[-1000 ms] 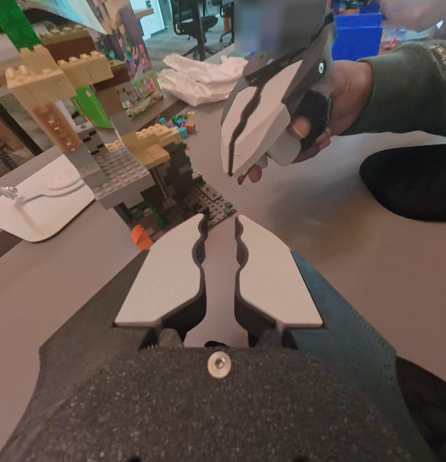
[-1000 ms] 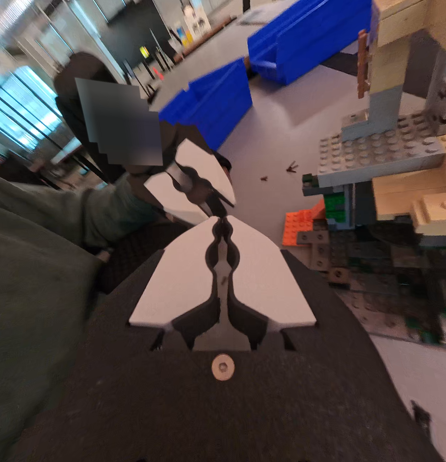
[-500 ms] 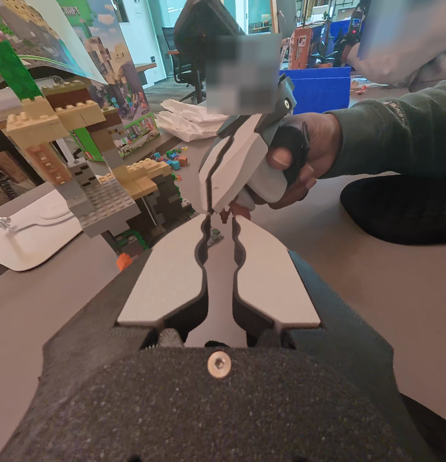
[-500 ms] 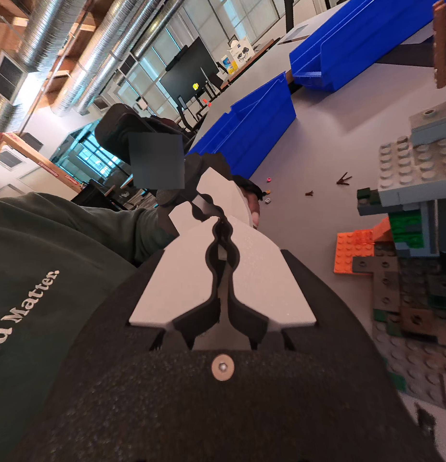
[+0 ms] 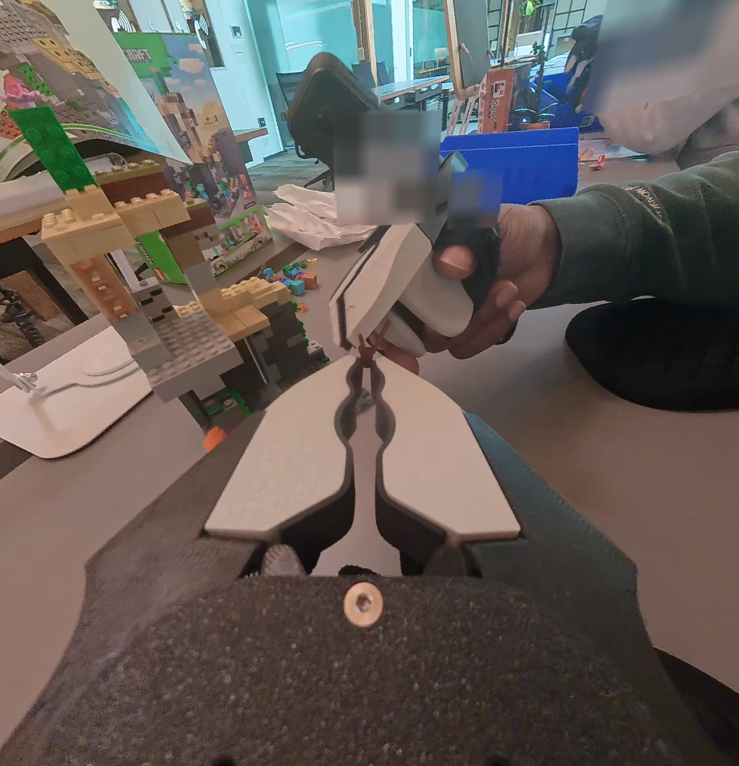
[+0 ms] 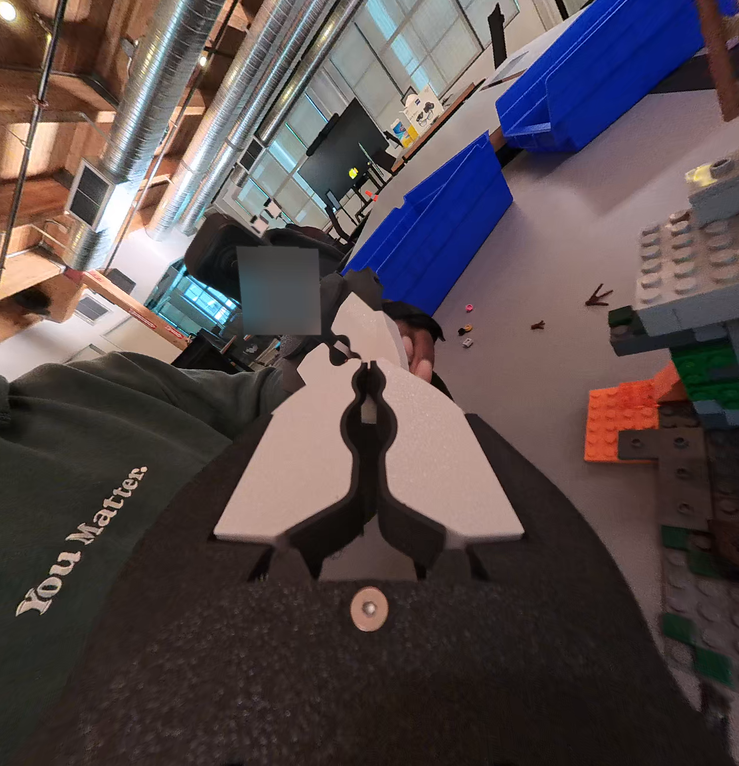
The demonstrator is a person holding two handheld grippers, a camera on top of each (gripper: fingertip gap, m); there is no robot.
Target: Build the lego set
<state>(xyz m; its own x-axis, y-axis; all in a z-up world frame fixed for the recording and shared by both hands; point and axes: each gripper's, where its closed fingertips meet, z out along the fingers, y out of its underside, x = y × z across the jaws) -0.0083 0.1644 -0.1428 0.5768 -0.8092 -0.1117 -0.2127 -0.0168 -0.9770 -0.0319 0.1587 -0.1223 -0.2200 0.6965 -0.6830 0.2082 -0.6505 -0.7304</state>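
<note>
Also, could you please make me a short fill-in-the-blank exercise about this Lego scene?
1. The twig-shaped piece at the tip of the right tool is ___ in colour.
2. The storage bins on the table are ___.
3. The flat plate lying beside the Lego model is ___.
Missing words: brown; blue; orange.

Two grippers meet tip to tip, the left gripper (image 5: 364,364) and the right gripper (image 5: 351,344), with one small brown twig piece (image 5: 367,350) between them; one lego build (image 5: 160,298) stands on the grey table (image 5: 567,476). Two blue bins (image 6: 438,224) sit behind; two more brown twig pieces (image 6: 598,296) and three tiny studs (image 6: 467,329) lie loose; one orange plate (image 6: 620,422) lies flat; one set box (image 5: 206,166) stands upright.
</note>
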